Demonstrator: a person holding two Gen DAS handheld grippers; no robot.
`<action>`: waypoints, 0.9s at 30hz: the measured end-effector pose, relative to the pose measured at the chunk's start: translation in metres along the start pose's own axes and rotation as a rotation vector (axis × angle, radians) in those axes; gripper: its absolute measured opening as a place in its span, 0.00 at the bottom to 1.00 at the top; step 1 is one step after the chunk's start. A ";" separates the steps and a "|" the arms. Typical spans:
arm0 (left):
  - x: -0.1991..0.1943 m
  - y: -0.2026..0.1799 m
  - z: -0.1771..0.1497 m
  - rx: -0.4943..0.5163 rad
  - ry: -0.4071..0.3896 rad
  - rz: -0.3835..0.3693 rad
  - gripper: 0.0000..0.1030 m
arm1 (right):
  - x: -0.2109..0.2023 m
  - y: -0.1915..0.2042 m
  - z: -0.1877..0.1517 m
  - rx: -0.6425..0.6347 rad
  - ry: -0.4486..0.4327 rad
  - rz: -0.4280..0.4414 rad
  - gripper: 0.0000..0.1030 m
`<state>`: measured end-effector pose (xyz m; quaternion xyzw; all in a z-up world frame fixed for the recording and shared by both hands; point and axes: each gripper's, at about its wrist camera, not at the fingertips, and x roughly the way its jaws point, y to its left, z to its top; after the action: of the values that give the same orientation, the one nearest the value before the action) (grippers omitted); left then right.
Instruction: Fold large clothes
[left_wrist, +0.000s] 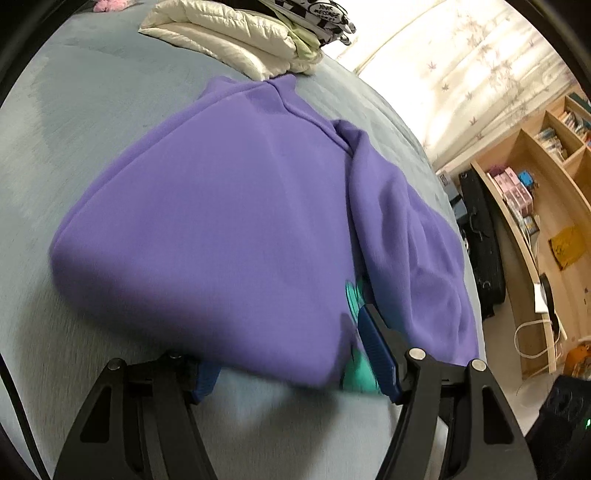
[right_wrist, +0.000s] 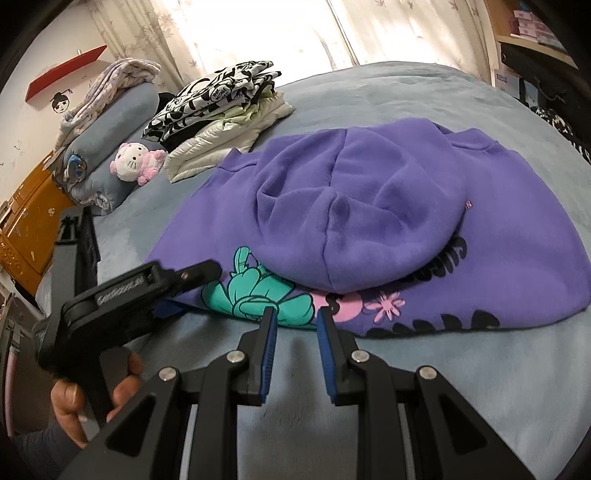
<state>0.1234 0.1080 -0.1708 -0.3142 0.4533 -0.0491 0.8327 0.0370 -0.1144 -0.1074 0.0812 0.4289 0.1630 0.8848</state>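
Reaching low over the bed (left_wrist: 92, 110), left hand-held gripper (left_wrist: 295, 354) spread wide around purple hoodie (left_wrist: 221, 203); right hand-held gripper (right_wrist: 295, 317) narrowly parted.

The hoodie (right_wrist: 369, 206) lies on the bed (right_wrist: 406, 88), a clothes stack (right_wrist: 221, 107) behind it.

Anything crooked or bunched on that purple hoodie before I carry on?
Yes. The hood lies puffed and creased over the hoodie, covering part of the print. One sleeve is bunched along the side.
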 end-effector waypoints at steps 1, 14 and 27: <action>0.001 0.000 0.003 -0.001 -0.006 0.001 0.65 | 0.001 0.001 0.002 -0.002 -0.001 0.001 0.21; 0.019 0.019 0.047 -0.049 -0.164 0.003 0.21 | 0.003 -0.001 0.049 -0.020 -0.109 -0.019 0.21; -0.008 -0.019 0.040 0.161 -0.268 0.075 0.16 | 0.066 -0.022 0.059 -0.012 -0.029 -0.073 0.21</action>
<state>0.1544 0.1150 -0.1382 -0.2328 0.3441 -0.0117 0.9095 0.1266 -0.1117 -0.1257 0.0624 0.4179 0.1322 0.8966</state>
